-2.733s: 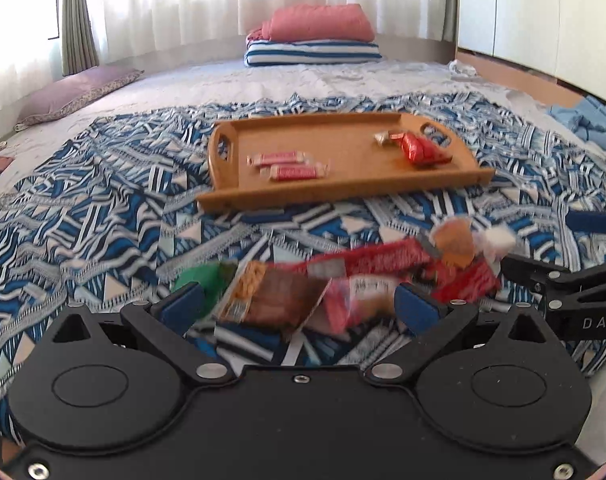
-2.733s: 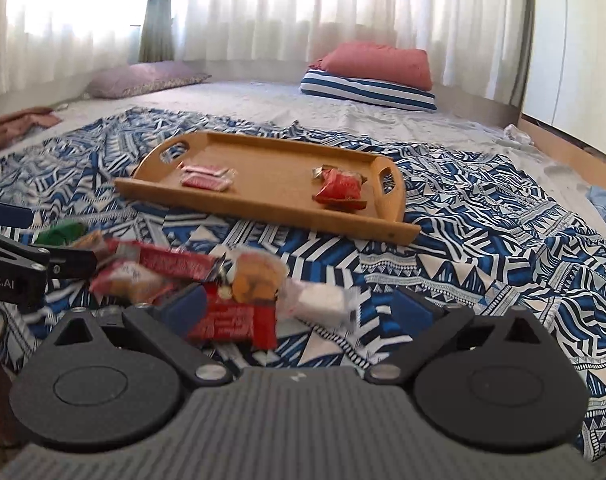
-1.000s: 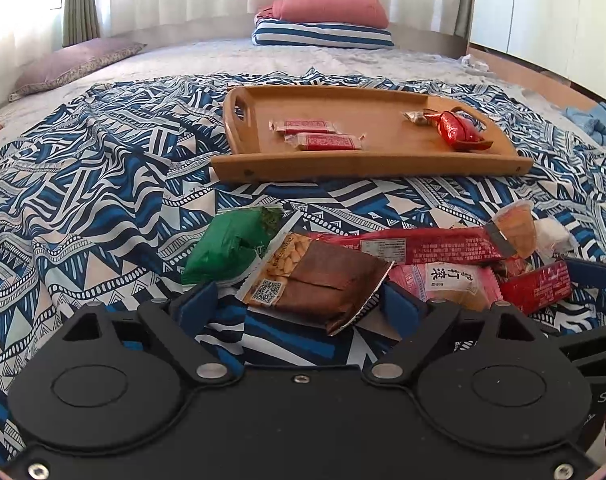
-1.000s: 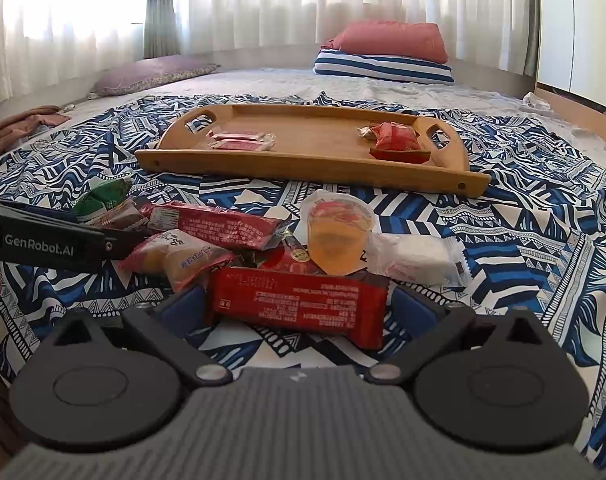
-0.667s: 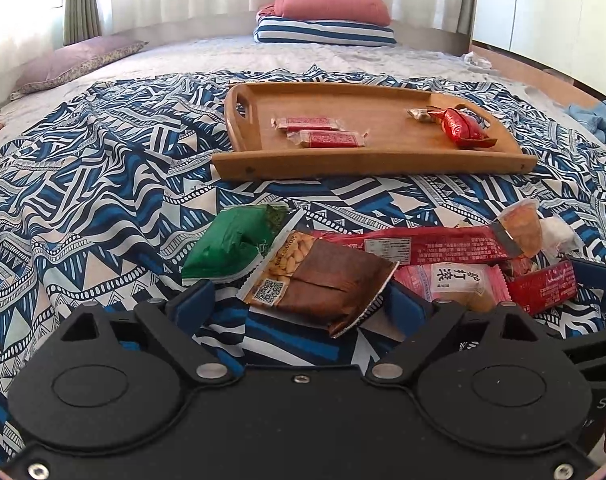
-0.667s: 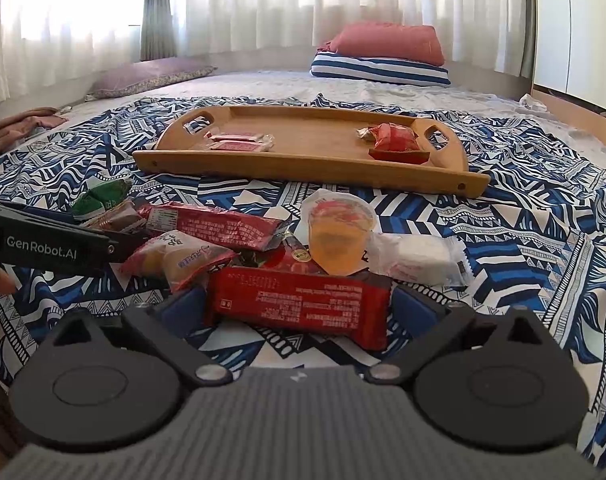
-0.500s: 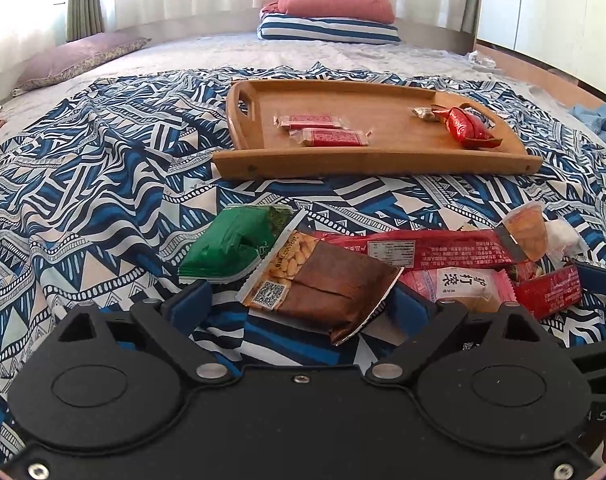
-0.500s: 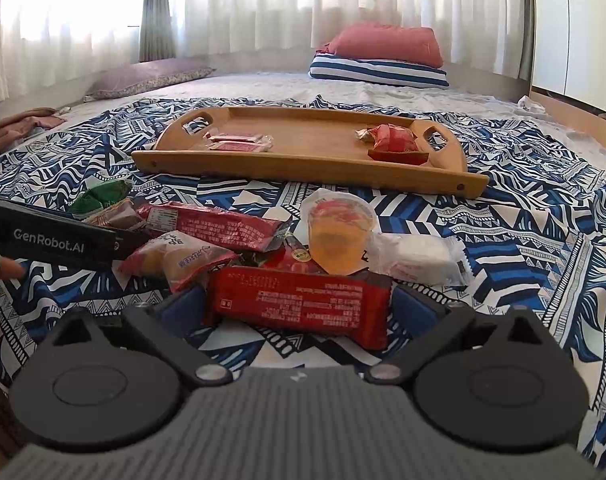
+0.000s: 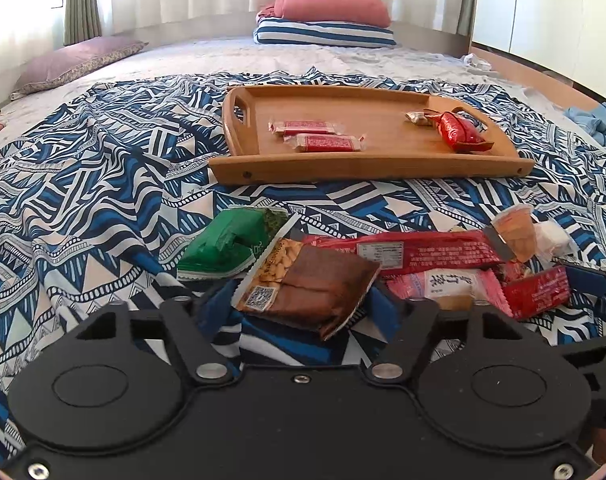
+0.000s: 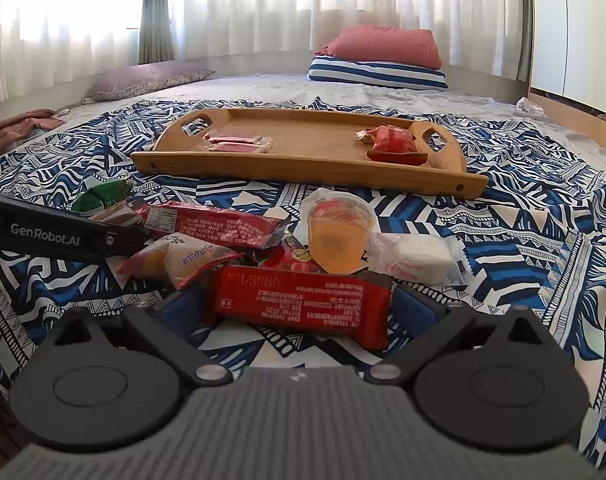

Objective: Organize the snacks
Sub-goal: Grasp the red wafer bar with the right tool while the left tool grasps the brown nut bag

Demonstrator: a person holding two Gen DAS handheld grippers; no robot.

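A brown peanut packet [image 9: 303, 280] lies on the patterned bedspread between my left gripper's [image 9: 299, 308] blue pads. The jaws are closing and the pads press its two side edges. My right gripper [image 10: 295, 304] stands open, its pads flanking a red packet [image 10: 303, 300] without pressing it. Around these lie a green packet [image 9: 227, 240], a long red bar [image 9: 415, 252], a pink packet [image 10: 183, 256], an orange jelly cup [image 10: 337, 236] and a white packet [image 10: 415, 258]. The wooden tray [image 9: 363, 170] beyond holds two red bars [image 9: 315, 136] and red sweets [image 9: 457, 130].
The left gripper's black finger [image 10: 59, 232] reaches in from the left of the right wrist view. Pillows [image 9: 327, 20] lie at the far end of the bed, a purple cushion [image 9: 79, 60] at far left, and blue cloth [image 9: 595, 120] at the right edge.
The left gripper's pads have come inward onto the brown peanut packet, which looks a little narrower. The right gripper and the red packet have not moved.
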